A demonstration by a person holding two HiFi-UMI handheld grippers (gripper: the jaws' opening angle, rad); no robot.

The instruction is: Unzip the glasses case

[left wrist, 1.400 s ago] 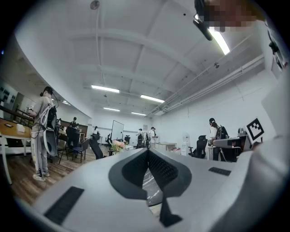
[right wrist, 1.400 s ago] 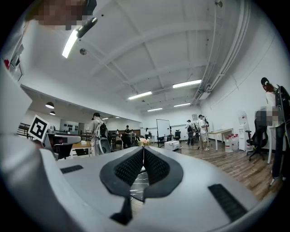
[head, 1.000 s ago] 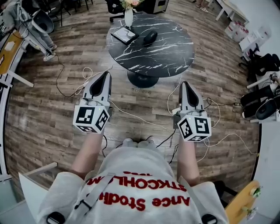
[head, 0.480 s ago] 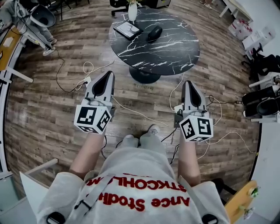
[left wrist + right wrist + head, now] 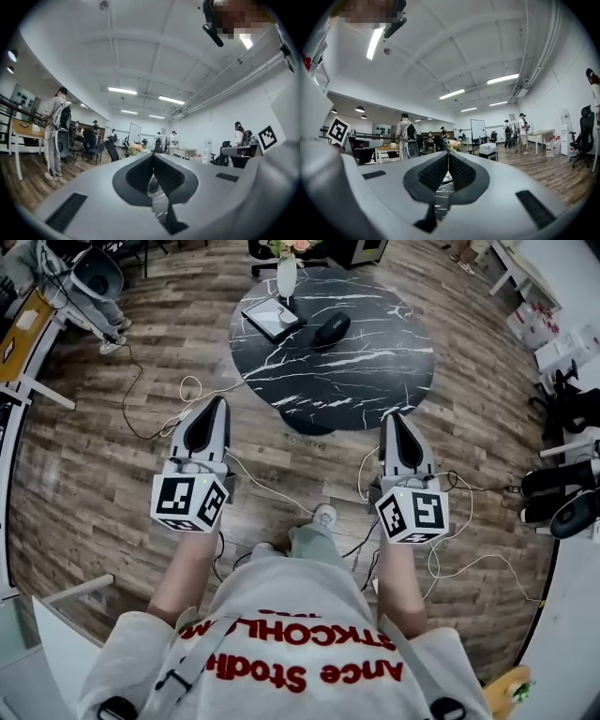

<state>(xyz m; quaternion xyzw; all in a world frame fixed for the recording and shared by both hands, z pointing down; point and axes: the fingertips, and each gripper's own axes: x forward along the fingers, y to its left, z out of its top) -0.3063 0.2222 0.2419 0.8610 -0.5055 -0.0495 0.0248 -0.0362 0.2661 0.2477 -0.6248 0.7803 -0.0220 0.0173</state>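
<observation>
Marble table point(image 5: 375, 371), glasses case point(image 5: 331, 329), wood floor point(image 5: 94, 484)

Left gripper point(image 5: 208, 418) and right gripper point(image 5: 393, 430) held level (fingers together, nothing between).

Not much that could actually be read here. Red lettering point(image 5: 302, 655) was printed across the grey shirt point(image 5: 281, 601), seen upside down from the head view. The top line was made out as something like "STKCOHLM" and the bottom line as roughly "Ance Stodh", but neither could be read for sure. Black-and-white square markers were carried on the cube point(image 5: 187, 503) of the left gripper point(image 5: 217, 401) and on the cube point(image 5: 413, 515) of the right gripper point(image 5: 388, 416); these were patterns only, no letters or numbers. A small faint print point(image 5: 305, 440) was spotted on the wood floor point(image 5: 94, 474), too tiny to be read.
</observation>
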